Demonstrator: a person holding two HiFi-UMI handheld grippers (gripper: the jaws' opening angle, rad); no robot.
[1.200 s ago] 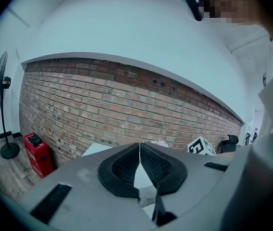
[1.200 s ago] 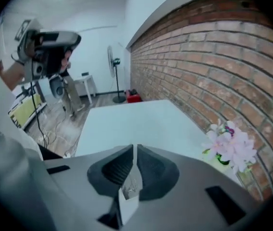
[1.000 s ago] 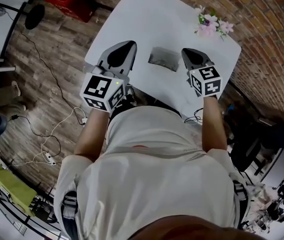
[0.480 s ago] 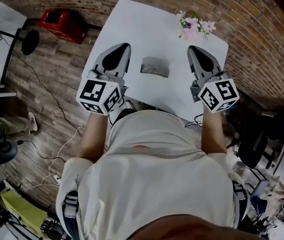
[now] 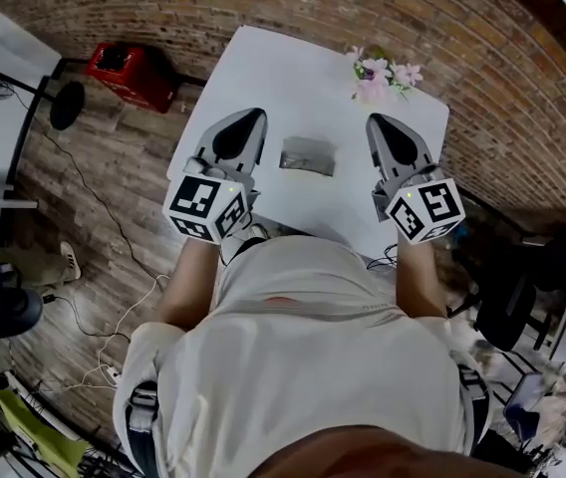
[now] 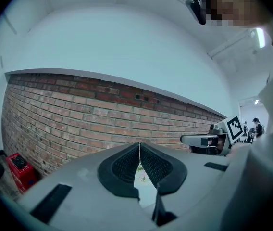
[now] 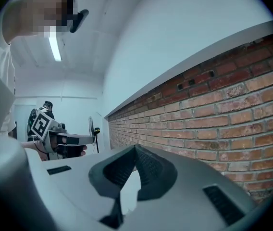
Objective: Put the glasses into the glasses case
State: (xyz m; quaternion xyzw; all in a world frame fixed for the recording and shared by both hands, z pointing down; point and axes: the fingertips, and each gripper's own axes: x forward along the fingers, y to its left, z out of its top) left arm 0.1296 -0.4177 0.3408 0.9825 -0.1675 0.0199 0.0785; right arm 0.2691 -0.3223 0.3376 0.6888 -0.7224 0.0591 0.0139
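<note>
A red box (image 5: 129, 70) stood on the wooden floor (image 5: 114, 227) off the desk's left side, with a black fan (image 5: 64, 104) just beside it. On the white desk (image 5: 293, 68) a person in a pale shirt (image 5: 333, 357) held two grippers, one at each side.

The left gripper (image 5: 253, 117) hung over the desk's near-left corner and pointed toward the far edge. Its own view showed the jaws closed, the dark pads meeting at the tips with nothing between them. Its marker cube (image 5: 206, 207) sat at the back, past the desk's near edge.

Between the two grippers, and touched by neither, lay the grey case (image 5: 307, 155). It rested flat in the middle of the desk, somewhat nearer the near edge. Whether it was open, or whether the glasses lay inside, could not be told from above — it was too small in the head view.

The right gripper (image 5: 376, 120) hovered near the desk's right edge, level with its partner. Its jaws were closed too, tips together and gripping nothing, with its cube (image 5: 425, 208) behind.

A small bunch of pink flowers (image 5: 378, 73) stood at the far-right corner, well apart from the case. Beyond the far edge ran a brick wall (image 5: 263, 8) — both gripper views looked toward it.
</note>
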